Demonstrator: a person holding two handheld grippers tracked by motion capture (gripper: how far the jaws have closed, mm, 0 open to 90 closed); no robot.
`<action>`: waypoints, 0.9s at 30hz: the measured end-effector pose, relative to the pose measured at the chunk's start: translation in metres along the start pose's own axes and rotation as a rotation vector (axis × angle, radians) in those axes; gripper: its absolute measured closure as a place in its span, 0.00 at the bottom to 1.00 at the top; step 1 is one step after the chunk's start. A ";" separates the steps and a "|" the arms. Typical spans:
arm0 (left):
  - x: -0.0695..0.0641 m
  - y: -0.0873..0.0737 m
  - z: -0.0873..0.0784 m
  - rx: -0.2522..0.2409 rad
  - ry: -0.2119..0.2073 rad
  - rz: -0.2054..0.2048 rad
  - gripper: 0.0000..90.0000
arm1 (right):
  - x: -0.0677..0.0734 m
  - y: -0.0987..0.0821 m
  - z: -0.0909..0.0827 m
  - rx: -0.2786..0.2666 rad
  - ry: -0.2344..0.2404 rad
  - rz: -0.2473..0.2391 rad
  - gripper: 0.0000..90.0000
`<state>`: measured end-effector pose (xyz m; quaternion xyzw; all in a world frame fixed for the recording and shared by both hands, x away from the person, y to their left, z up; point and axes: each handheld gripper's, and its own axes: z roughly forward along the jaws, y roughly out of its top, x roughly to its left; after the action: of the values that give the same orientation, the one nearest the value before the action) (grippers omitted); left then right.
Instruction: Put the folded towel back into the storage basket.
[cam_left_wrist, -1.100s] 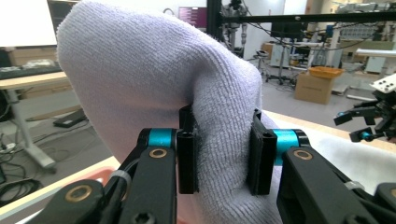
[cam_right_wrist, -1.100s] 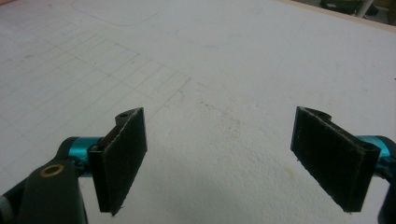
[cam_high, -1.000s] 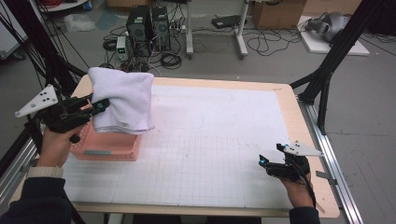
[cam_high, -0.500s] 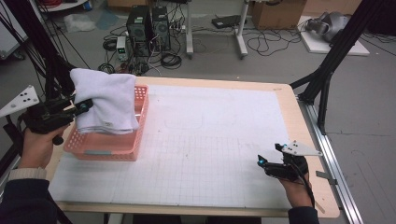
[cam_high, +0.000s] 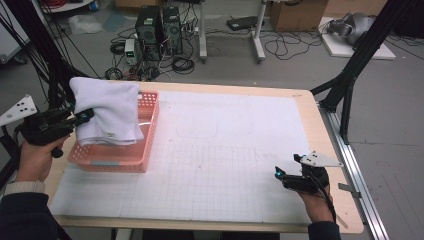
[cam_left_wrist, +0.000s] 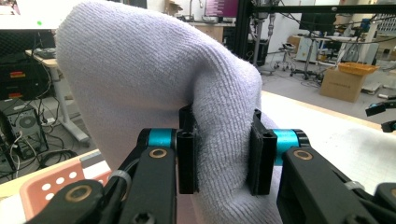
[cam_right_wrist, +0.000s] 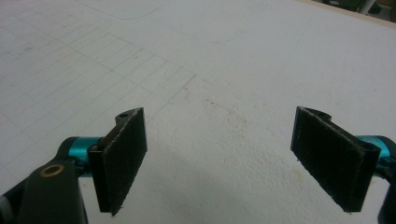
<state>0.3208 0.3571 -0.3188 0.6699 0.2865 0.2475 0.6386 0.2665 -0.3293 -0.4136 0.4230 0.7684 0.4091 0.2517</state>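
Clearly a lab or robotics test bay, not a home. Beyond the left gripper (cam_high: 85, 117): desktop computer towers (cam_high: 160, 22) on a bare grey floor amid tangled cables (cam_high: 280, 45). Black aluminium frame struts (cam_high: 350, 80) up past the right gripper (cam_high: 278, 173), cardboard boxes (cam_left_wrist: 343, 81) and monitors farther off. Beneath both, a white gridded mat (cam_high: 225, 150) on a plywood table (cam_high: 310, 107).

Left tongs (cam_left_wrist: 224, 156) pinch a fold of white towel (cam_left_wrist: 154, 84) between both black pads, cloth bulging above and hanging below them. Corner of a pink basket (cam_left_wrist: 51, 189) with round holes sits lower left. White bench (cam_left_wrist: 336, 135) stretches off right; cardboard box (cam_left_wrist: 343, 81) on the floor beyond it.
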 end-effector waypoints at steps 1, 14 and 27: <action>0.001 0.000 -0.002 0.001 0.002 0.000 0.78 | 0.000 0.000 0.000 0.000 -0.001 -0.002 0.19; 0.006 -0.015 0.008 0.035 -0.061 -0.027 0.78 | 0.002 -0.001 0.003 0.008 0.000 -0.012 0.19; 0.019 -0.033 0.041 0.121 -0.056 -0.083 0.77 | 0.001 -0.001 0.001 0.011 -0.007 -0.013 0.19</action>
<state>0.3605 0.3416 -0.3553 0.7017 0.3105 0.1842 0.6143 0.2664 -0.3285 -0.4157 0.4205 0.7725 0.4018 0.2548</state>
